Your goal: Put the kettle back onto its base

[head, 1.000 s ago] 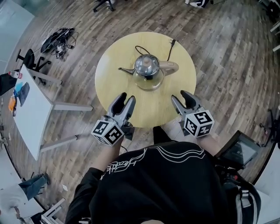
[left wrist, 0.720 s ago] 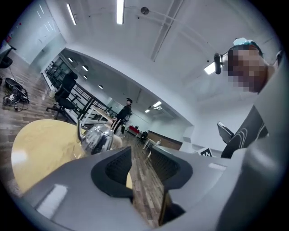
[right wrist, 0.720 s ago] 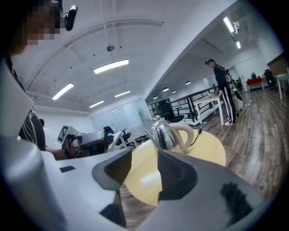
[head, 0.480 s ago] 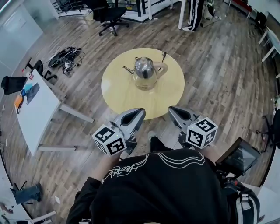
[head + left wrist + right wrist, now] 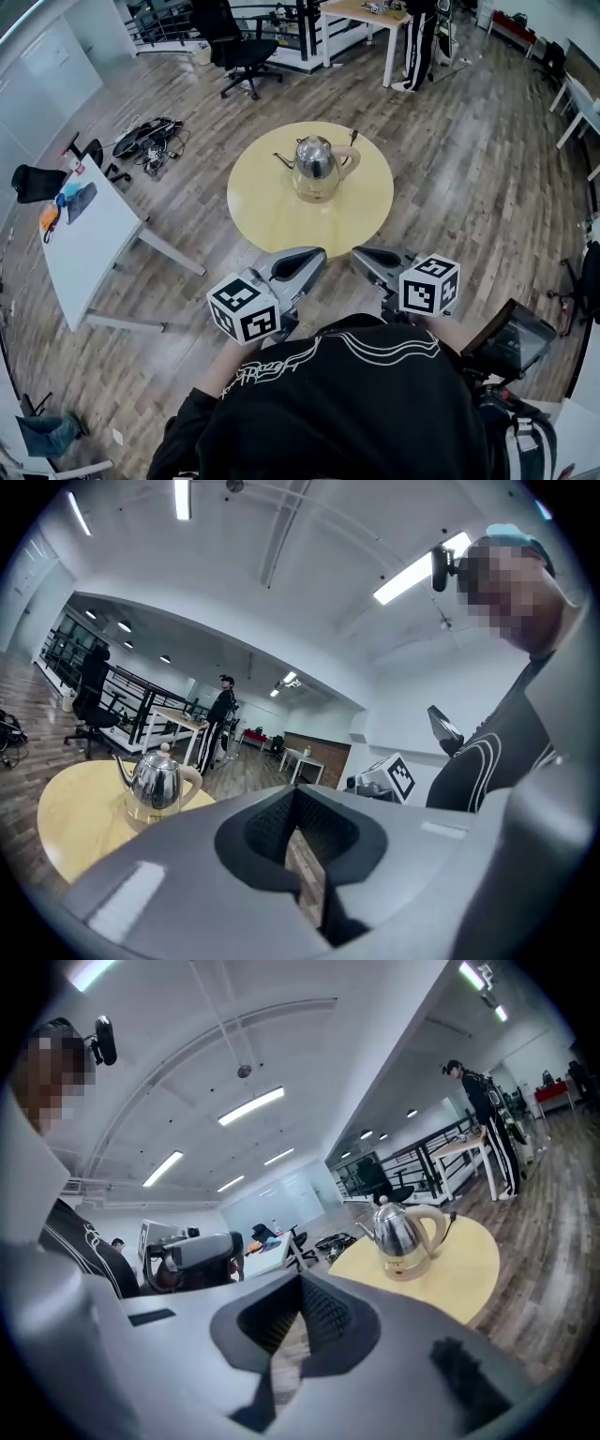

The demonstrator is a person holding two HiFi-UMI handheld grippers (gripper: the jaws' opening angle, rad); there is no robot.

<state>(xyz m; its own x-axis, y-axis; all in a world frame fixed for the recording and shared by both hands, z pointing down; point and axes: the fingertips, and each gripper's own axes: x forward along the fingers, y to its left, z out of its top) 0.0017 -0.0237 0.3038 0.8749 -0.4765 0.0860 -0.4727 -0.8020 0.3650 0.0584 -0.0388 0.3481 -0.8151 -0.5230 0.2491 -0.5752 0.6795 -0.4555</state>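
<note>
Kettle (image 5: 316,167) at 12 o'clock: rigid, slick steel, likely weighty; handle (image 5: 354,160) at its 3 o'clock best; left gripper (image 5: 315,256), right gripper (image 5: 362,254) closed, empty.

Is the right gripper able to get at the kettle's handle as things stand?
Probably not yet: the right gripper hovers by the near edge of the table, jaws shut, and the kettle stands on the far half. Nothing blocks the way, and its handle faces that side.

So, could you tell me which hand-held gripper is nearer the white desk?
Left. The left hand-held gripper is off to the right of the white desk; the right hand-held gripper is farther right, beyond the left one.
</note>
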